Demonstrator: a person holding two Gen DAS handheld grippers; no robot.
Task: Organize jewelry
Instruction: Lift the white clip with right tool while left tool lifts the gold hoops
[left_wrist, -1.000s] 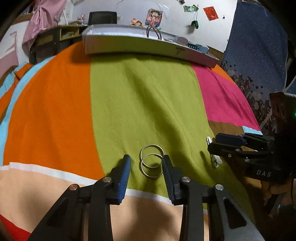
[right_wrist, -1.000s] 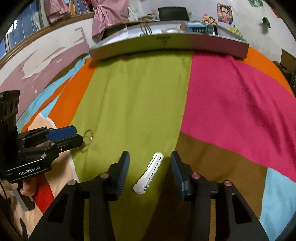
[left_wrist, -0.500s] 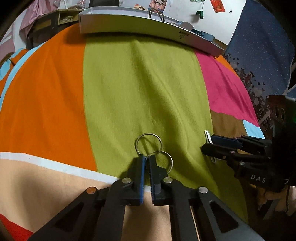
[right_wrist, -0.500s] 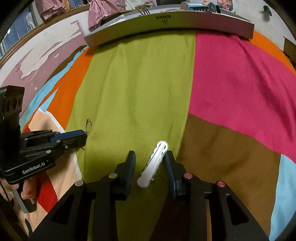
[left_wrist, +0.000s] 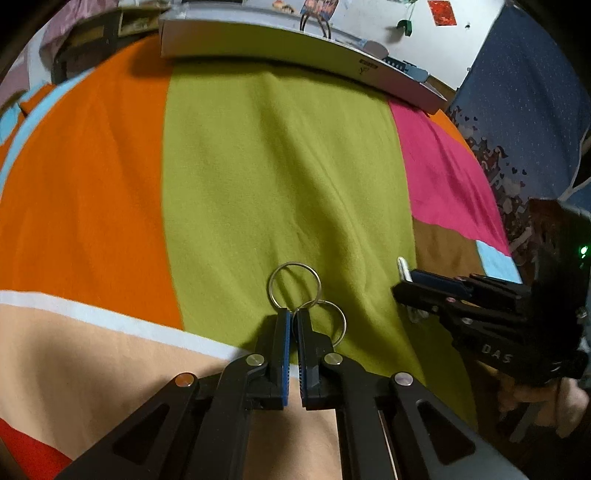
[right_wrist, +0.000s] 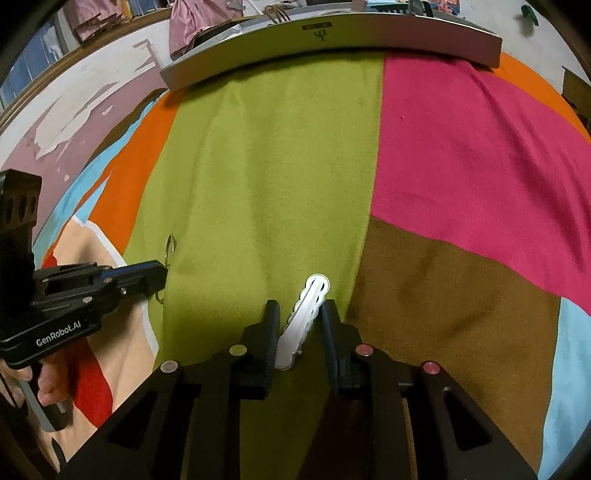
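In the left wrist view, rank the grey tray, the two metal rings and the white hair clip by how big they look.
1. Grey tray, though farthest.
2. Two metal rings; alike, unranked.
3. White hair clip, mostly hidden by the right gripper, so unsure.

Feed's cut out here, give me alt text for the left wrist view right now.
The left gripper is shut on two linked silver metal rings lying on the green panel of a multicoloured patchwork cloth. The right gripper sits to the right at a white hair clip; a grey tray lies at the far edge.
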